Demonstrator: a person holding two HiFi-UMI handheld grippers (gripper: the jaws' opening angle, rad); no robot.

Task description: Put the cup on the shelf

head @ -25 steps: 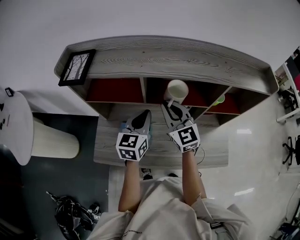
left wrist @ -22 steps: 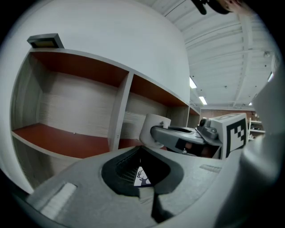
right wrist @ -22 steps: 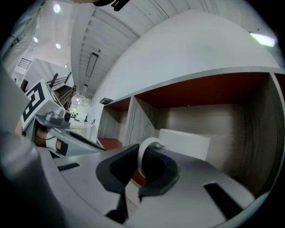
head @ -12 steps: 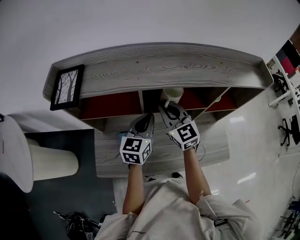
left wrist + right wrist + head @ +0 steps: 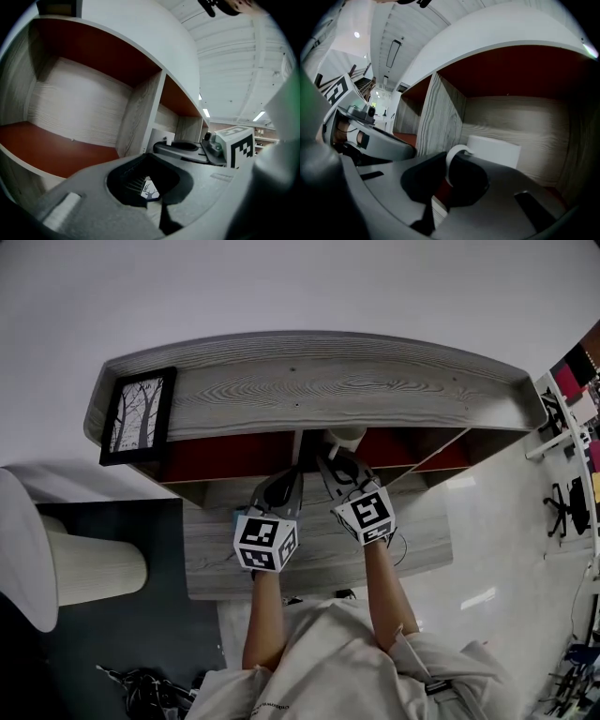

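The cup (image 5: 494, 149) is inside the shelf (image 5: 319, 385), in the compartment just right of the wooden divider (image 5: 438, 117). It sits under the red ceiling and short of the wood-grain back panel. In the head view only its rim peeks out from beneath the shelf top. My right gripper (image 5: 337, 457) is clenched on the cup's handle (image 5: 453, 161), with the loop pinched between the jaws. I cannot tell whether the base touches the compartment floor or hangs just above it. My left gripper (image 5: 289, 479) hangs beside the right one over the desk (image 5: 309, 554), its jaws closed together on nothing, and it plays no part here.

I judge this to be the placing step, close to its end. The next move calls for lowering the cup until the base sits flat, then letting the handle go. After that I should draw the right gripper straight back, so the jaws clear the loop without dragging the cup or knocking the divider.
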